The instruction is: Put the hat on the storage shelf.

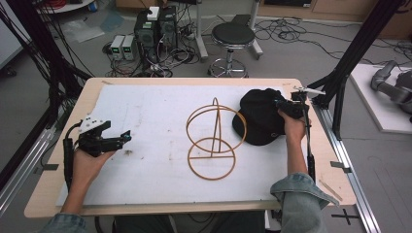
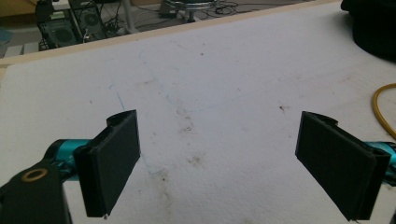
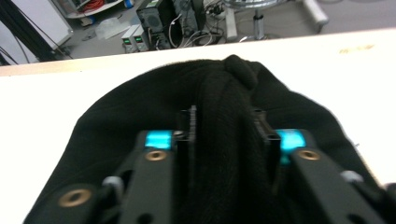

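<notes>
Right gripper point(image 3: 224, 135) pinching a ridge of the black hat point(image 1: 260, 116), lying at the mat's point(image 1: 145, 111) right end just beside the stand point(image 1: 214, 138). Left gripper point(image 2: 219, 158) gaping wide over bare mat, holding nothing. Could slip out on lifting, probably: soft floppy knit, only a fold caught. Might also snag those thin yellow wire hoops and tip the stand.

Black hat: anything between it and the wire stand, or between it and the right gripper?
Nothing visible. The right gripper is pinching a fold of the black hat, nothing between. The wire stand sits right beside the hat, its upper ring at the brim, with no other object between them on the white mat.
</notes>
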A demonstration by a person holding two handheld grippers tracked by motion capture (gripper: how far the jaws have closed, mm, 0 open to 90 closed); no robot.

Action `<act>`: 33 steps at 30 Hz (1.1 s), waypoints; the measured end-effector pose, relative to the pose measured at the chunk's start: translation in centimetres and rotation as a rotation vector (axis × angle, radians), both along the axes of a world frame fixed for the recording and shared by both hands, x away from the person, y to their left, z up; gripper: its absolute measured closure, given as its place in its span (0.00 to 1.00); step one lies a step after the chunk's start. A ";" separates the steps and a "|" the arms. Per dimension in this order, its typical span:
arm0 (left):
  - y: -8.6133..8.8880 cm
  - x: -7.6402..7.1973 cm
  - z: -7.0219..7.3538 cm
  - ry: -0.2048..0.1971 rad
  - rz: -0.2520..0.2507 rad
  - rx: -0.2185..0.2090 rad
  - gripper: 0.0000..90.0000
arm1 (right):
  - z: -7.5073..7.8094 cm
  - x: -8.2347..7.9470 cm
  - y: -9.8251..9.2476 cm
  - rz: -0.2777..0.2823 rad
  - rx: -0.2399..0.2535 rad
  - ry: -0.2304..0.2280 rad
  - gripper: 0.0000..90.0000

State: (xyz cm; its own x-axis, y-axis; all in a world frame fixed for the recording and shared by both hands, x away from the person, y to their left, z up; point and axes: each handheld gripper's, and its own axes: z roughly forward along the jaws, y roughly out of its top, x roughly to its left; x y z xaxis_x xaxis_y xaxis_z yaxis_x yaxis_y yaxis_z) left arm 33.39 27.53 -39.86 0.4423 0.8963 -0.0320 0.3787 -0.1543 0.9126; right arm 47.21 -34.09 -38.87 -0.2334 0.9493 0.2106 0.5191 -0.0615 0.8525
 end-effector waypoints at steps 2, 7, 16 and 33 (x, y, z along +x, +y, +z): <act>0.0 0.0 0.0 -0.001 -0.001 0.002 0.16 | 0.3 -0.2 0.1 -0.001 -0.026 -0.022 0.88; -0.1 0.1 0.1 -0.004 -0.001 0.002 0.16 | 1.1 -0.8 0.4 -0.003 -0.042 -0.067 0.92; -0.2 0.2 0.1 -0.009 -0.004 -0.007 0.16 | 2.8 -2.0 0.1 -0.005 -0.039 -0.155 0.93; -0.6 0.3 0.6 -0.021 -0.017 -0.015 0.16 | 11.2 -5.2 0.8 0.027 -0.001 -0.335 0.93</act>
State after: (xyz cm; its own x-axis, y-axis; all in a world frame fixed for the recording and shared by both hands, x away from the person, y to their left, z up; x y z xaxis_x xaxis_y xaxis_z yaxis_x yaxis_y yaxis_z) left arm 33.70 26.92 -39.27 0.4581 0.8882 -0.0357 0.3570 -0.1471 0.9225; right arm 42.00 -33.26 -27.69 -0.3147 0.9420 0.1167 0.2115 -0.0502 0.9761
